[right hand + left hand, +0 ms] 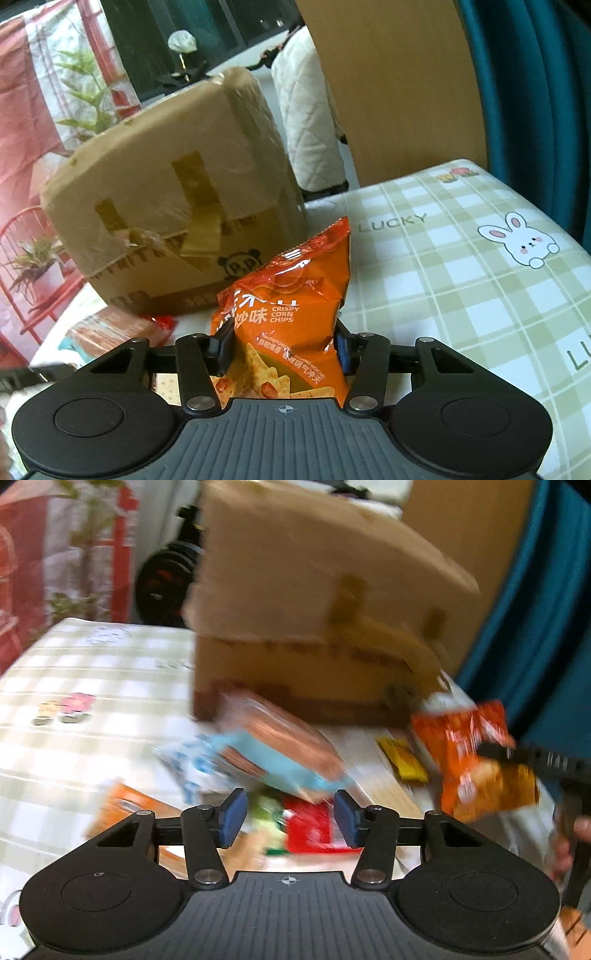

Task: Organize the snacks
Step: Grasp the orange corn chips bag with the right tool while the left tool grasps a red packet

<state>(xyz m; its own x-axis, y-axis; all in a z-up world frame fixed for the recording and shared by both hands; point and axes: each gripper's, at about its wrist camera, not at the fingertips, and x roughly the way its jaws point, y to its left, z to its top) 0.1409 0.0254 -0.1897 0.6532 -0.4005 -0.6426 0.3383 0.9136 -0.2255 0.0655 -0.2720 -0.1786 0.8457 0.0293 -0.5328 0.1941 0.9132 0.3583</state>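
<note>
— What's hard to read?
— My left view is smeared; snack packs under the left gripper (pixel 290 818) blur together, its pads apart, gripping nothing.
— And the chips?
— My right gripper (pixel 284 349) clamps the orange corn chips bag (pixel 291 295), before the taped cardboard box (pixel 166 206).

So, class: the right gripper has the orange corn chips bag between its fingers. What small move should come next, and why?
Probably lift the corn chips bag a little and carry it toward the bare checked tablecloth. The right gripper is shut on its lower half, the cardboard box looks taped closed, and the other snacks lie heaped under the open left gripper.
</note>
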